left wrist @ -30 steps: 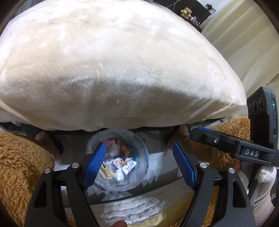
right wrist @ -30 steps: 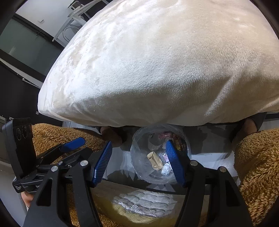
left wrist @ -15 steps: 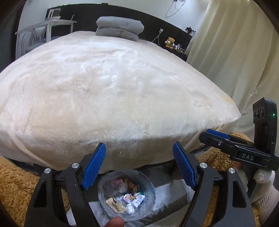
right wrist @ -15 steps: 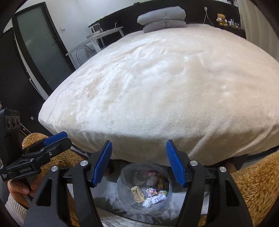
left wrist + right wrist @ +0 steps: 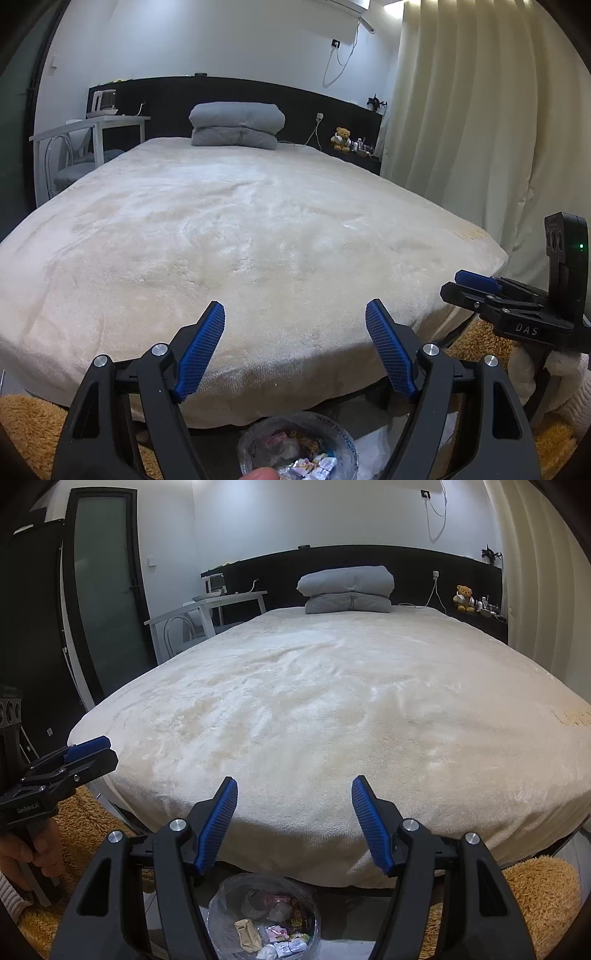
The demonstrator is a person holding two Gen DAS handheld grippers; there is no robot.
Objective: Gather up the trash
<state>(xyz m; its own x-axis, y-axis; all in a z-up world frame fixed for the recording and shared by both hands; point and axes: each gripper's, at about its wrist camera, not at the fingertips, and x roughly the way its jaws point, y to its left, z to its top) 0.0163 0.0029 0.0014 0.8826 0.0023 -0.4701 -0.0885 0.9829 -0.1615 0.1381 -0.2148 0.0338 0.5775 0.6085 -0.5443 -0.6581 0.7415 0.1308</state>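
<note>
- The left gripper (image 5: pixel 295 354) is held level at the foot of the bed (image 5: pixel 258 236), its blue fingers (image 5: pixel 199 354) spread wide with nothing between them.
- The right gripper (image 5: pixel 293 823) is held the same way just beside it, fingers wide apart and empty too.
- Below and a little ahead of both grippers, a bin (image 5: pixel 264 919) lined with a clear bag sits on the floor against the foot of the bed.
- Trash (image 5: pixel 273 928) lies inside the bin: crumpled wrappers, a brown paper scrap, some foil bits.
- Straight ahead of the grippers the cream blanket stretches away, with a folded grey quilt (image 5: pixel 236 125) at the far end by the black headboard.
- Far ahead to the right a teddy bear (image 5: pixel 341 139) sits on a dark ledge, next to the curtain (image 5: pixel 480 129).
- Far ahead to the left stands a white desk (image 5: pixel 92 123).
- An orange shaggy rug (image 5: pixel 535 897) lies under both grippers on either side of the bin.
</note>
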